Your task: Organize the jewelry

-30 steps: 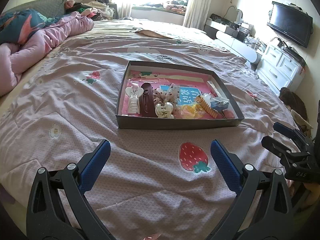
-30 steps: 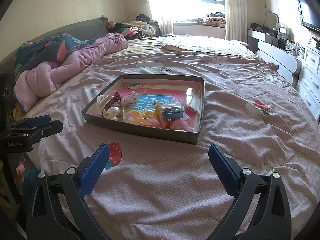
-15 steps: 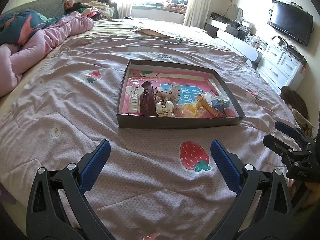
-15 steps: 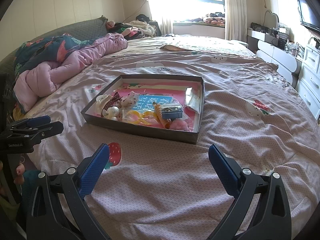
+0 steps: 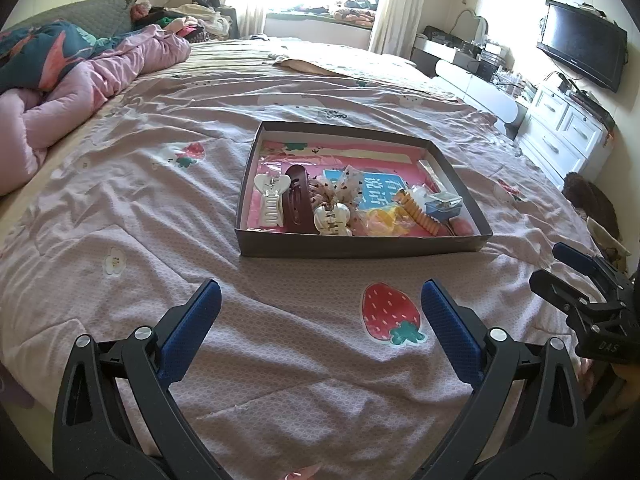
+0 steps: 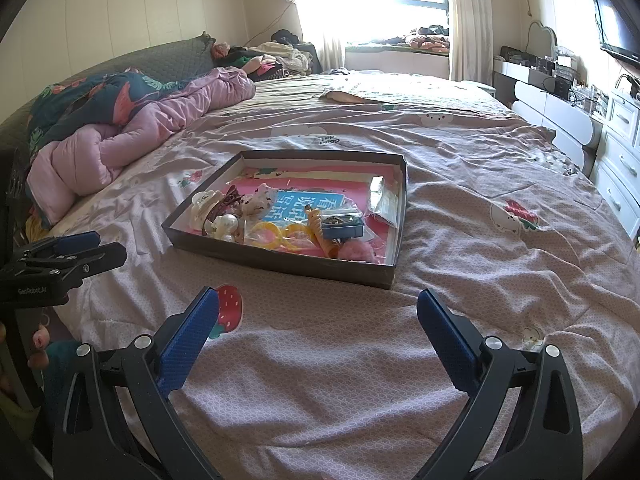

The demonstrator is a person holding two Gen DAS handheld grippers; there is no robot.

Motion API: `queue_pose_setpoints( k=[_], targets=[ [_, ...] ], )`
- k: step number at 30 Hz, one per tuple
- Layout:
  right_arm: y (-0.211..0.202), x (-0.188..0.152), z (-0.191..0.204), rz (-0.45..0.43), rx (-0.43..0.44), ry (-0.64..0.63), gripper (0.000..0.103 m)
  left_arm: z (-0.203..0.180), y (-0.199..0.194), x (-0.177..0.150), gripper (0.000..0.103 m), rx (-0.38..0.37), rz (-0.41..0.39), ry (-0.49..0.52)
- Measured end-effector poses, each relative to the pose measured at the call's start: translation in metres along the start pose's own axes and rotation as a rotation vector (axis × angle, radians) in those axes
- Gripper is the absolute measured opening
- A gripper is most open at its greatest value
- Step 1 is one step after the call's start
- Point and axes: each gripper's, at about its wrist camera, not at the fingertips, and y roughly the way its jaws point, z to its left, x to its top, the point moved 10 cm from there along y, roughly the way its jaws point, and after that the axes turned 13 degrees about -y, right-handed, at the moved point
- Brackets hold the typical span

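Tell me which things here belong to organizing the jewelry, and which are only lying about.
For the job:
shallow dark cardboard tray
white plastic claw clip
dark red oval hair clip
small blue jewelry box

Lying about:
crumpled pink quilt
black wall television
white drawer cabinet

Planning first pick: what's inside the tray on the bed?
In the tray: white claw clip, dark red clip, pearl clip, polka-dot bow, yellow rings, orange spiral tie, blue box. A pink sheet lines the bottom; anything beneath is hidden.
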Motion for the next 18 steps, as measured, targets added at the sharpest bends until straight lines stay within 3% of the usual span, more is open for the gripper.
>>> queue_pose_setpoints(
  k=[18],
  targets=[
    [-0.0015, -0.0014, -0.0004, 0.007, 0.001, -0.008, 0.096, 0.0051, 0.0022, 0.0009, 0.092, 0.007, 0.005, -0.001]
  ],
)
